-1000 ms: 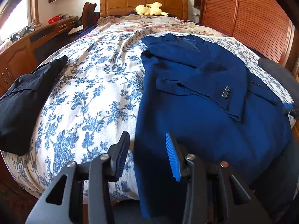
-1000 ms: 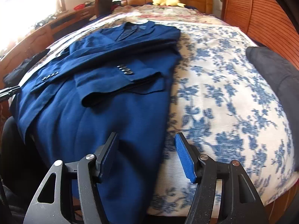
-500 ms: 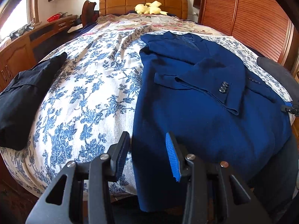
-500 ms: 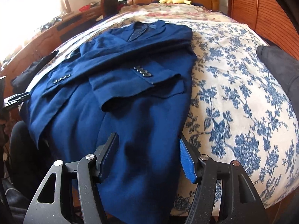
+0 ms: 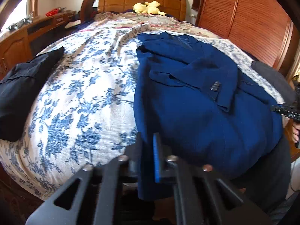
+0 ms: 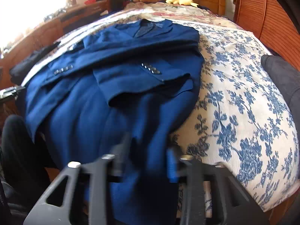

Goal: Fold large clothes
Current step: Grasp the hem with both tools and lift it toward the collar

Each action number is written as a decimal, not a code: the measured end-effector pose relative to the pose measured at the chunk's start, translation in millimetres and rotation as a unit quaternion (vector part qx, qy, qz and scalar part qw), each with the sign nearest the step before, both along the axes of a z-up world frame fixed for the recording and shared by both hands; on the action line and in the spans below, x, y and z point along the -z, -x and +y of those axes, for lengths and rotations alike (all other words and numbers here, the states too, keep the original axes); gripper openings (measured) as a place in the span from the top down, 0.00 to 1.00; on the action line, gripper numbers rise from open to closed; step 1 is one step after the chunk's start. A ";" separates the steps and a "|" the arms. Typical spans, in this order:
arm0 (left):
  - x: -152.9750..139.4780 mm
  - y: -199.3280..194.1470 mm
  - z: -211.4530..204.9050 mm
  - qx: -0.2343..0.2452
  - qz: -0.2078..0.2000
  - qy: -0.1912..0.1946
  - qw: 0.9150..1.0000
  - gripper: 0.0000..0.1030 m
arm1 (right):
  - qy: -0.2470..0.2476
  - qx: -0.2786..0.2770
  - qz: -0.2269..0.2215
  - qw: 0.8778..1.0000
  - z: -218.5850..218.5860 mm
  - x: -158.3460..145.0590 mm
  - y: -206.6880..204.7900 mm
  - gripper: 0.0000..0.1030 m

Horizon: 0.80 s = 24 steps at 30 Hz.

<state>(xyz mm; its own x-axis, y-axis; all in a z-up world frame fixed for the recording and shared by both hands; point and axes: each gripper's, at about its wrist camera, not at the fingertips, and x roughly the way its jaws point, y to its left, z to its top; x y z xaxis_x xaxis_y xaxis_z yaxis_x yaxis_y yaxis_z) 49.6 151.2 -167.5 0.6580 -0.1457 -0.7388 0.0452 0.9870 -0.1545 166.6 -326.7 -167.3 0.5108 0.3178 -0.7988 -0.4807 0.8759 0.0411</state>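
A blue suit jacket (image 5: 196, 101) lies face up on the floral bedspread (image 5: 84, 97), both sleeves folded across its front, its hem hanging over the foot of the bed. It also shows in the right wrist view (image 6: 116, 93). My left gripper (image 5: 148, 140) is nearly closed on the jacket's lower left hem corner. My right gripper (image 6: 148, 150) straddles the lower right hem with the cloth between its jaws, which stand narrowed but still apart; the view is blurred.
A folded black garment (image 5: 20, 86) lies at the bed's left edge. A dark grey garment (image 6: 283, 78) lies at the right edge. A yellow plush toy (image 5: 148, 7) sits by the wooden headboard. A wooden dresser (image 5: 20, 39) stands left, a slatted wardrobe (image 5: 253, 22) right.
Both grippers moved forward onto the jacket's hem. The left jaws closed from wide open onto the hem corner. The right jaws narrowed around the cloth.
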 end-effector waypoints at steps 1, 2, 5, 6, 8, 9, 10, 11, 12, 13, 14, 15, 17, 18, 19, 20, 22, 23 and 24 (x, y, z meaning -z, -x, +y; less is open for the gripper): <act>-2.7 0.1 -1.6 0.000 -0.001 -0.003 1.000 0.98 | -0.007 -0.001 0.001 1.000 -0.8 -1.9 -1.1 0.86; -6.1 0.0 -3.4 0.000 -0.004 -0.006 1.000 0.99 | -0.016 -0.003 0.001 1.000 -1.8 -4.6 -2.4 0.90; -30.3 -0.4 -9.8 0.006 -0.034 -0.002 0.999 0.99 | -0.041 0.005 -0.017 0.999 -3.3 -19.0 -3.7 0.94; -38.3 -0.4 -10.9 0.007 -0.045 0.000 0.999 0.99 | -0.049 0.007 -0.027 0.998 -2.6 -26.5 -4.4 0.94; -69.0 -0.2 -14.2 0.007 -0.083 0.001 0.997 0.99 | -0.065 0.007 -0.043 0.997 -0.2 -42.9 -6.9 0.94; -79.2 -0.1 -15.0 0.009 -0.094 0.002 0.996 0.99 | -0.078 0.006 -0.054 0.996 1.1 -55.2 -8.5 0.94; -94.7 -0.1 -16.8 0.015 -0.111 0.005 0.994 0.99 | -0.088 0.005 -0.060 0.994 2.3 -64.6 -10.4 0.94; -105.2 -0.2 -18.9 0.019 -0.122 0.005 0.992 1.00 | -0.095 0.004 -0.062 0.994 3.3 -71.9 -12.7 0.94; -119.4 -1.4 -22.5 0.025 -0.135 0.003 0.991 1.00 | -0.102 0.004 -0.067 0.992 4.8 -81.0 -14.5 0.94; -127.3 -2.6 -24.2 0.029 -0.141 0.002 0.990 1.00 | -0.108 0.002 -0.075 0.991 7.0 -91.0 -16.0 0.94; -135.5 -4.1 -26.8 0.033 -0.147 0.000 0.989 1.00 | -0.112 -0.001 -0.082 0.990 8.8 -98.8 -16.2 0.95; -144.0 -5.4 -29.8 0.037 -0.153 -0.003 0.987 1.00 | -0.117 -0.003 -0.088 0.989 10.4 -105.3 -15.7 0.95; -163.2 -7.6 -36.3 0.044 -0.167 -0.011 0.985 1.00 | -0.134 -0.006 -0.104 0.986 11.1 -121.6 -16.1 0.95; -173.4 -8.3 -39.2 0.053 -0.176 -0.013 0.983 1.00 | -0.140 -0.008 -0.110 0.984 10.6 -127.8 -15.6 0.95; -181.4 -11.4 -40.8 0.059 -0.181 -0.015 0.982 1.00 | -0.147 -0.009 -0.119 0.982 10.0 -137.2 -14.9 0.95; -189.9 -13.9 -41.9 0.062 -0.186 -0.019 0.980 1.00 | -0.150 -0.011 -0.125 0.981 9.4 -144.0 -14.8 0.95; -210.4 -19.7 -43.2 0.064 -0.198 -0.030 0.978 1.00 | -0.155 -0.011 -0.141 0.978 7.0 -160.9 -12.8 0.95; -219.1 -20.1 -43.0 0.065 -0.203 -0.031 0.977 1.00 | -0.157 -0.010 -0.150 0.976 5.7 -172.0 -11.1 0.95; -229.1 -19.3 -42.9 0.067 -0.210 -0.031 0.975 1.00 | -0.158 -0.009 -0.157 0.975 4.5 -180.4 -9.1 0.95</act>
<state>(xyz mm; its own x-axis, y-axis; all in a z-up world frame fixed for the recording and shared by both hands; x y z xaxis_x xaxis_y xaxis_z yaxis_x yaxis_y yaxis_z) 68.9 108.3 61.6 0.8825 -0.2151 -0.4182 0.2213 0.9746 -0.0344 175.6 -322.2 13.0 0.7056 0.5347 -0.4650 -0.5290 0.8341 0.1563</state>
